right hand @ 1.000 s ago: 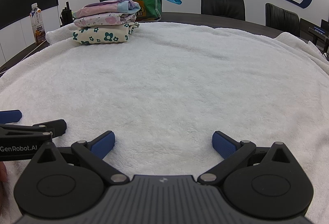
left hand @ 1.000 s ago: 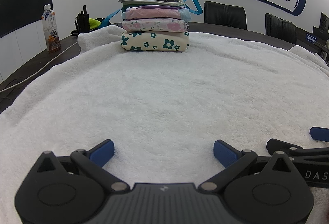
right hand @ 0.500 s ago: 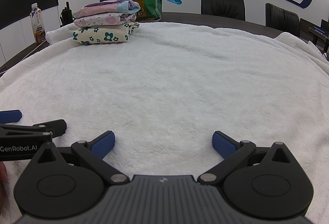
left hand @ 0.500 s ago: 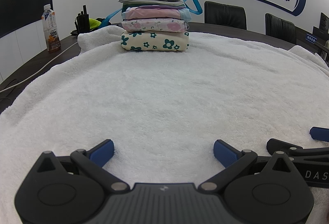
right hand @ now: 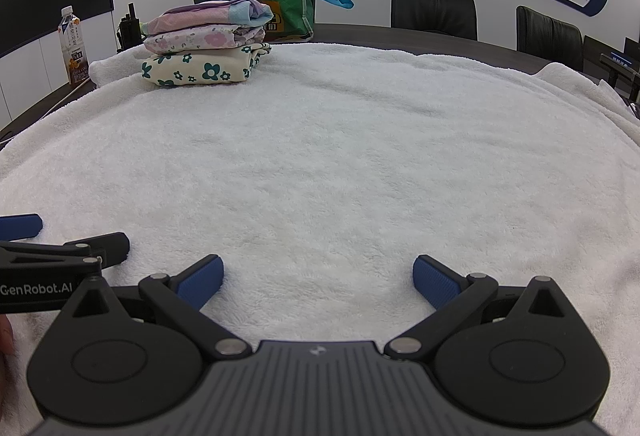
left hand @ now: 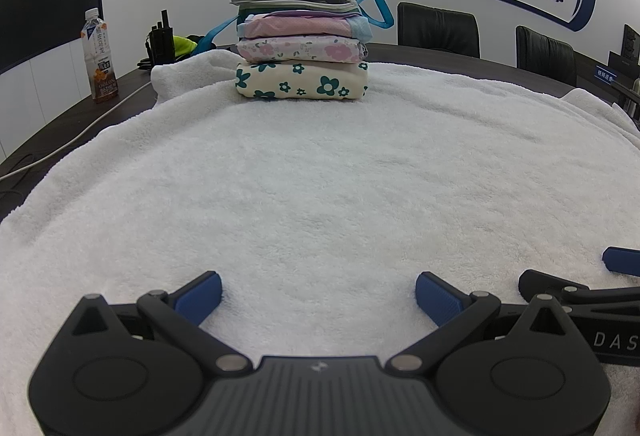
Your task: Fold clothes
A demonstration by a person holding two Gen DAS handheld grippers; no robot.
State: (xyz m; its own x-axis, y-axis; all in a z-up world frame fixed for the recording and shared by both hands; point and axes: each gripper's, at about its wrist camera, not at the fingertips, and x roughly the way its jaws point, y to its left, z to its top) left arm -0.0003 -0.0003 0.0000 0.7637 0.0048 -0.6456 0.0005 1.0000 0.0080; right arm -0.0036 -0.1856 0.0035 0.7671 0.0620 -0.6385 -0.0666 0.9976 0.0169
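Left gripper (left hand: 318, 292) low over the white towel (left hand: 320, 172), jaws spread wide, blue pads well apart, nothing between them but bare towel. Right gripper (right hand: 318, 274) same: wide open, empty, just above the towel's near part. The two sit side by side; each shows at the edge of the other's view, and a sliver of hand shows at the left edge of the right wrist view. Towel covers most of a dark table (left hand: 60, 128), middle stretch bare. Far side, left of centre: stack of folded clothes (left hand: 302, 62), three pieces flat on the towel — cream one with dark green flowers at the bottom, white with pink flowers in the middle, pink-and-blue on top. Stack's long axis runs left-right across the left wrist view, a long folded side facing the grippers; in the right wrist view it sits angled, with bunched short ends toward the right. Behind it, a green bag (right hand: 292, 10) with blue handles. Bottle (left hand: 99, 56) upright on the table at far left, black chairs (left hand: 438, 30) along the wall.
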